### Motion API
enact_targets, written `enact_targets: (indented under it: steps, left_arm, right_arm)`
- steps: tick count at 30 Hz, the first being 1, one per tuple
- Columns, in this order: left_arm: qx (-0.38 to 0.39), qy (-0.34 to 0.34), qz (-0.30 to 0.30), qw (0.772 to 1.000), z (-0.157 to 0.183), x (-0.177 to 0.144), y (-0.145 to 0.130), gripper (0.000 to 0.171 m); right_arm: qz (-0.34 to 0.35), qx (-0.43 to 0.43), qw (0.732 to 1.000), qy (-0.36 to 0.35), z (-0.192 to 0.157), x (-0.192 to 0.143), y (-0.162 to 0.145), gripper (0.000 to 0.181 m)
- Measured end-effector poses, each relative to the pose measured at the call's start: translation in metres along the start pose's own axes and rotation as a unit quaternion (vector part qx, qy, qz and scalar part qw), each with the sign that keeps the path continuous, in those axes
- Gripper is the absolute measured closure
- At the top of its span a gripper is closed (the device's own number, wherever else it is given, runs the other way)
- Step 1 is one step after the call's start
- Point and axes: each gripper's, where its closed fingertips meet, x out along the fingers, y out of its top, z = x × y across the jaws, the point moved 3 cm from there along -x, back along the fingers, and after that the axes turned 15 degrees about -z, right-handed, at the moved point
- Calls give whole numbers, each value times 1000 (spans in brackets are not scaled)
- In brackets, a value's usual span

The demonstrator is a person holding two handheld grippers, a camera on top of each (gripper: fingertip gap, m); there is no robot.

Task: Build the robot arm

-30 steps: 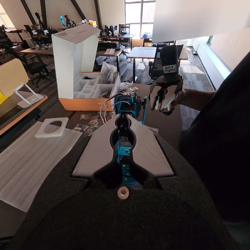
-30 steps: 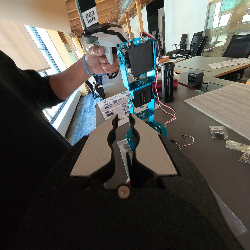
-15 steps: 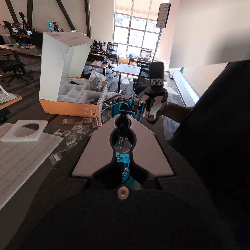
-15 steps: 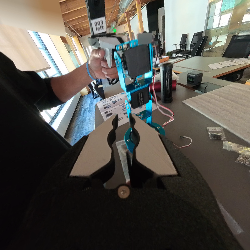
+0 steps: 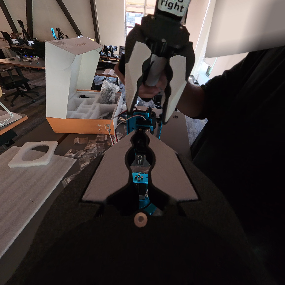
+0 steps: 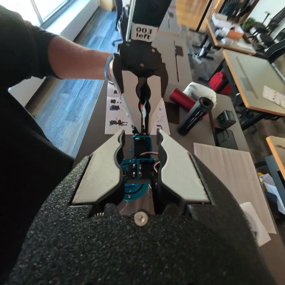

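Note:
A blue metal arm with black servos and red-white wires (image 5: 142, 121) stands upright on a round blue base on the dark table. My left gripper (image 5: 139, 133) is shut on the arm's top end. In the right wrist view it (image 6: 143, 128) comes down from above with its tips pinched at the top bracket. My right gripper (image 6: 141, 132) is open and looks down over the arm (image 6: 142, 160), one finger on each side of the upper servo. In the left wrist view it (image 5: 147, 116) straddles the arm's top without clear contact.
An open white and orange box (image 5: 80, 86), a foam ring (image 5: 33, 154), a foam sheet (image 5: 23, 192) and small parts bags (image 5: 89, 148) lie left. A printed sheet (image 6: 114, 111), a black cylinder (image 6: 194, 115), a red cylinder (image 6: 182, 98) and another foam sheet (image 6: 228, 177) surround the arm. My left and right fingertips are right by each other.
My right gripper has risen from low beside the arm's base to above its top, tilted downward and opened wide. My left gripper has kept its hold on the arm's top.

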Motion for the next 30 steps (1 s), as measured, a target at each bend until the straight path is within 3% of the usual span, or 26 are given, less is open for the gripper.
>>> enact_targets:
  steps: [4,8,14,21,30]
  left_arm:
    - [11,-3,-7,1000,0,-1,0,166]
    - [12,-8,-9,1000,0,-1,0,166]
    - [17,-8,-14,1000,0,-1,1,166]
    - [19,-5,-15,1000,-1,-2,0,165]
    - [20,0,1,1000,1,-9,2,165]
  right_arm:
    - [-18,-25,999,10,1,4,0,149]
    - [-18,-83,996,32,-11,1,4,146]
    - [-80,-132,987,51,-11,11,5,143]
    - [-121,-142,981,56,-11,14,-1,143]
    - [-125,-139,982,43,-8,11,-4,145]
